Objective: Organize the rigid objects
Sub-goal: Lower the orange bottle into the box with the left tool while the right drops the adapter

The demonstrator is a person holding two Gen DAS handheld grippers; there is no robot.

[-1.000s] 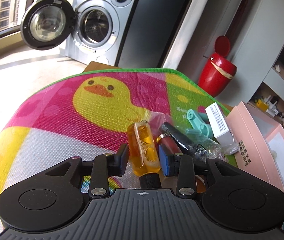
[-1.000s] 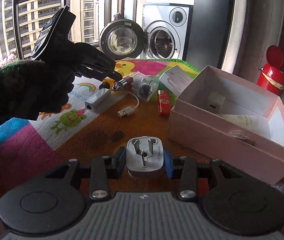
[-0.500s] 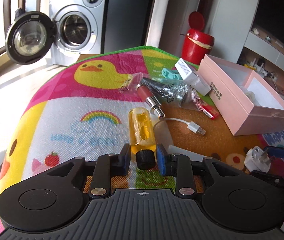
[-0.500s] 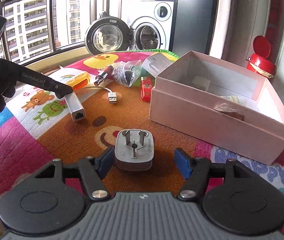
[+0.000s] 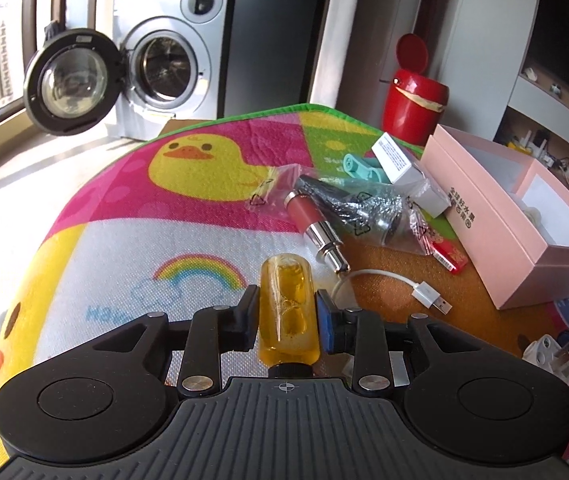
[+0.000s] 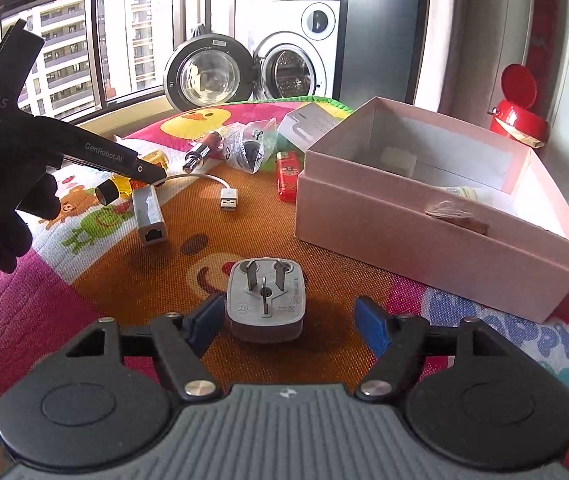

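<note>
In the left wrist view, low in the middle of the frame, the left gripper (image 5: 287, 322) has its jaws pressed on the sides of a small yellow bottle (image 5: 288, 312), whose black cap points back toward the camera. The bottle is held above the colourful play mat (image 5: 96, 248). In the right wrist view the same bottle shows at the left, under the dark gripper body.

In the right wrist view, at the lower centre, the right gripper (image 6: 288, 322) has its jaws spread wide. Between them the grey plug adapter (image 6: 265, 300) lies on the orange part of the mat with its prongs up; the left pad is just beside it and the right pad is well apart from it.

Further up, in the left wrist view, a white USB cable (image 5: 400, 286) lies right of centre. Beyond it are a pink tube with a metal end (image 5: 314, 222), a clear bag with dark parts (image 5: 364, 208) and a red lighter (image 5: 446, 254).

At the right of the frame stands the open pink box (image 5: 496, 236). Behind the mat are a red bin (image 5: 412, 100) and, at the upper left, a washing machine (image 5: 168, 60) with its door open.
</note>
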